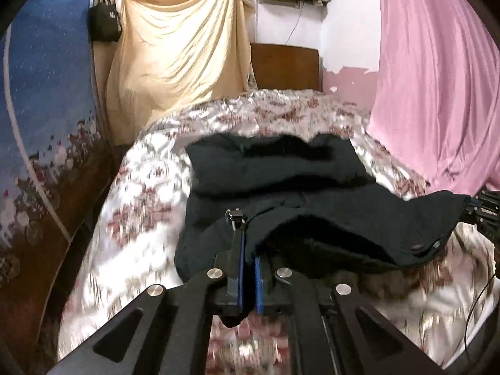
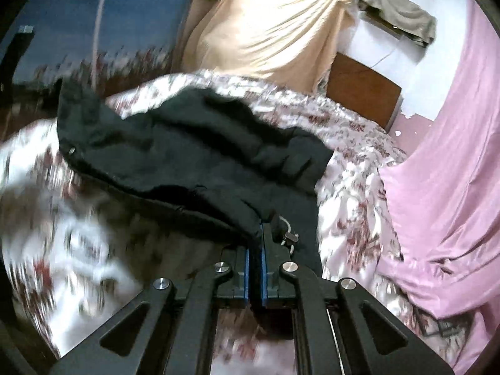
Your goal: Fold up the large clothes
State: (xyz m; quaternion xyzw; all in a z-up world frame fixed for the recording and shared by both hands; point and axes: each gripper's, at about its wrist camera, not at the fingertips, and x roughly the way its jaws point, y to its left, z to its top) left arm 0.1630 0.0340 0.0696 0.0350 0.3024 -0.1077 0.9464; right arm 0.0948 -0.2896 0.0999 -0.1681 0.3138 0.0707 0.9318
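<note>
A large black garment (image 1: 275, 172) lies across the flowered bedspread (image 1: 143, 193), its near edge lifted off the bed. My left gripper (image 1: 247, 234) is shut on the garment's near hem, cloth pinched between the blue pads. My right gripper (image 1: 481, 212) shows at the right edge of the left wrist view, holding the other end of the same hem. In the right wrist view the right gripper (image 2: 261, 228) is shut on the black garment (image 2: 193, 150), which stretches away to the left. A small button (image 1: 417, 247) shows on the lifted edge.
A wooden headboard (image 1: 286, 65) stands at the far end of the bed. A beige sheet (image 1: 181, 53) hangs on the back wall, a pink curtain (image 1: 437, 78) on the right, a blue patterned panel (image 1: 47, 93) on the left. A black bag (image 1: 104, 22) hangs high left.
</note>
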